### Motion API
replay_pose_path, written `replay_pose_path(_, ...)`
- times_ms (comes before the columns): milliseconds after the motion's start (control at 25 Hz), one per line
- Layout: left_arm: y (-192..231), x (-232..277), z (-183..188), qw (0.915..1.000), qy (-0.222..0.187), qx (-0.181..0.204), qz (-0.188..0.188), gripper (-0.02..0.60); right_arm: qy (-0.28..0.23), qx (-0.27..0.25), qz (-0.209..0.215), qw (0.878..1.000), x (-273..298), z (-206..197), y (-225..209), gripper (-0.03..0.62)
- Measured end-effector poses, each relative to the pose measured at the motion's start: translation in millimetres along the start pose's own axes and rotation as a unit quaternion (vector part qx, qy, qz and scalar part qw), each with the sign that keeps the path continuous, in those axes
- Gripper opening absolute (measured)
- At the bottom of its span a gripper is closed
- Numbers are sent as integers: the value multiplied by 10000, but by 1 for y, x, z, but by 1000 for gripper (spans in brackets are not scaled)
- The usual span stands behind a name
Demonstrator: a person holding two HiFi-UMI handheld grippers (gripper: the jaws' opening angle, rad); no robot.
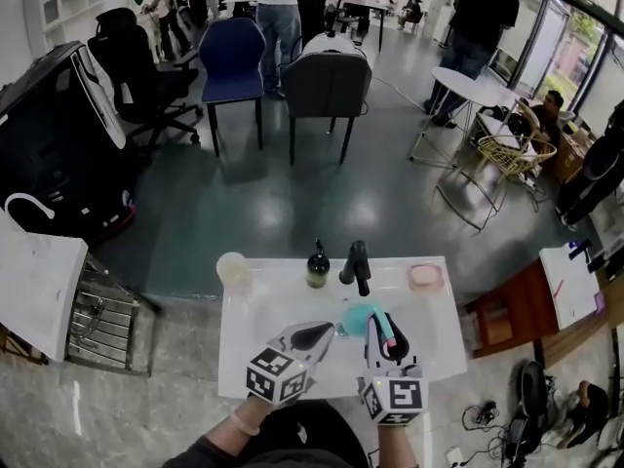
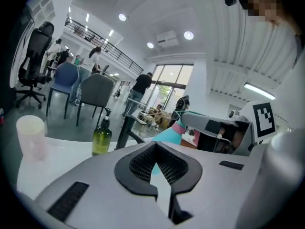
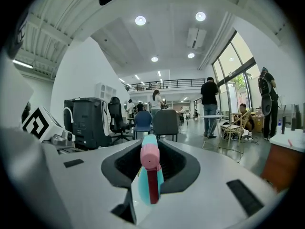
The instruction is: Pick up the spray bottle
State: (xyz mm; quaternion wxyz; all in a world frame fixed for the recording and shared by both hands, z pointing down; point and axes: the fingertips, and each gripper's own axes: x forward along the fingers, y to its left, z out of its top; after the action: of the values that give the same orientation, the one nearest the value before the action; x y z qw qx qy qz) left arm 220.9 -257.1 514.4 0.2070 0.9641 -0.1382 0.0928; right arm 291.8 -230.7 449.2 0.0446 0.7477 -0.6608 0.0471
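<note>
The spray bottle has a teal body and a pink spray head. My right gripper is shut on it near the neck, over the near part of the white table. In the right gripper view the spray bottle's pink head and trigger face the camera between the jaws of the right gripper. My left gripper hovers just left of the bottle, jaws apart and empty. The left gripper view looks through the gap of the left gripper at the teal spray bottle. Whether the bottle's base touches the table is hidden.
At the table's far edge stand a pale cup, a green pump bottle, a black upright object and a pink dish. Beyond are two chairs and people; a metal rack is at the left.
</note>
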Motion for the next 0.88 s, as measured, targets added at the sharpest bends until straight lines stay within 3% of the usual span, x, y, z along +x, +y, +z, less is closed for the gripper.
replay_pose_path(440,-39,26,-4,9985,143,158,-495,5,42,46,-490,9988,-36,-5,-32,84)
replay_pose_path(880,-39,16,1,9987,72,222,-449,5,-19,-87,-341,9994,-35,0,-20,84)
